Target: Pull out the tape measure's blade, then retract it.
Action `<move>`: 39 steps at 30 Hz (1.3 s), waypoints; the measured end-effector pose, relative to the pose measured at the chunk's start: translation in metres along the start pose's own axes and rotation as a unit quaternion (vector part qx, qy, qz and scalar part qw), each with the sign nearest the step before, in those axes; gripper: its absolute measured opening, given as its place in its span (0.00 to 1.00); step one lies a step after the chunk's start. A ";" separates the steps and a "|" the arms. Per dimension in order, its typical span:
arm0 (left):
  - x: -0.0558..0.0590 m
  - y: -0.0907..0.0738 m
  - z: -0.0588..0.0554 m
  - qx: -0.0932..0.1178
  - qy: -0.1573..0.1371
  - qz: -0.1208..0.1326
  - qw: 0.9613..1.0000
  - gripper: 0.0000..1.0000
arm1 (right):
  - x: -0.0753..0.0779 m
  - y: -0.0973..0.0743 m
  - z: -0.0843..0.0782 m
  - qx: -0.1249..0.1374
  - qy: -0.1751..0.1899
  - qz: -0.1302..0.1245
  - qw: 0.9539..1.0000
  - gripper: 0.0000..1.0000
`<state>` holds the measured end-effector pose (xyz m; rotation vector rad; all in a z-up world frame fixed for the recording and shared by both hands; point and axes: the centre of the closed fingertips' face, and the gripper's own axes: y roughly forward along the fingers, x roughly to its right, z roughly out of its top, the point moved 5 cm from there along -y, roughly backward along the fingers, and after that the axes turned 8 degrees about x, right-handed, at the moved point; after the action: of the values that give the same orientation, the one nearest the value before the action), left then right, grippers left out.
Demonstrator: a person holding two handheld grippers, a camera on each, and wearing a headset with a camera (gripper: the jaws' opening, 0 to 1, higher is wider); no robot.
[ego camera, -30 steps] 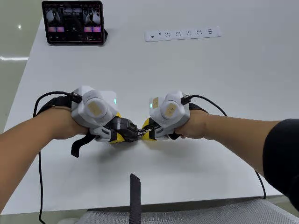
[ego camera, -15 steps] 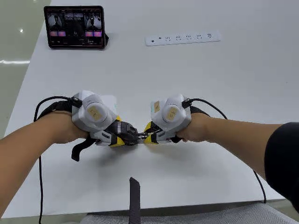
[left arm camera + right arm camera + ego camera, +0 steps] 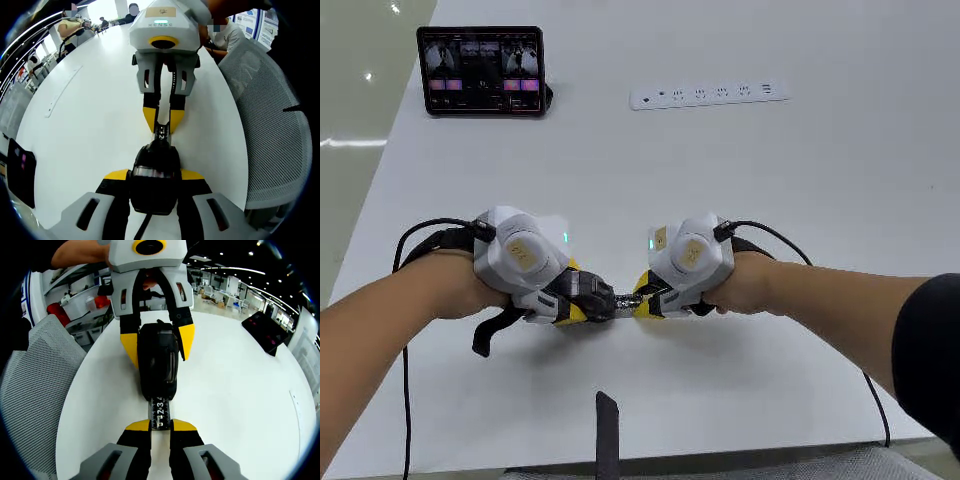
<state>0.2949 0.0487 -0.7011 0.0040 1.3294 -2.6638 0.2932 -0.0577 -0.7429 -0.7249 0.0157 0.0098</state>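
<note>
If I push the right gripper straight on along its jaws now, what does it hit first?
The tape measure: its black case sits just ahead, at the end of the short blade that the right gripper pinches. The left gripper clamps it from the far side.

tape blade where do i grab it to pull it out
Grip the blade at its free end, the short numbered stretch out of the case. Come head-on, facing the case, in line with the blade, so the pull runs straight along it. The right gripper is there now; the left gripper clamps the case.
</note>
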 end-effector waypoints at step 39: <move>0.001 0.000 0.000 0.002 -0.001 0.003 1.000 0.31 | 0.001 -0.015 -0.012 -0.011 0.011 -0.005 1.000 0.09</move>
<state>0.2944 0.0487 -0.7007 0.0052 1.3200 -2.6601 0.2946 -0.0769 -0.7420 -0.7470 0.0331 -0.0073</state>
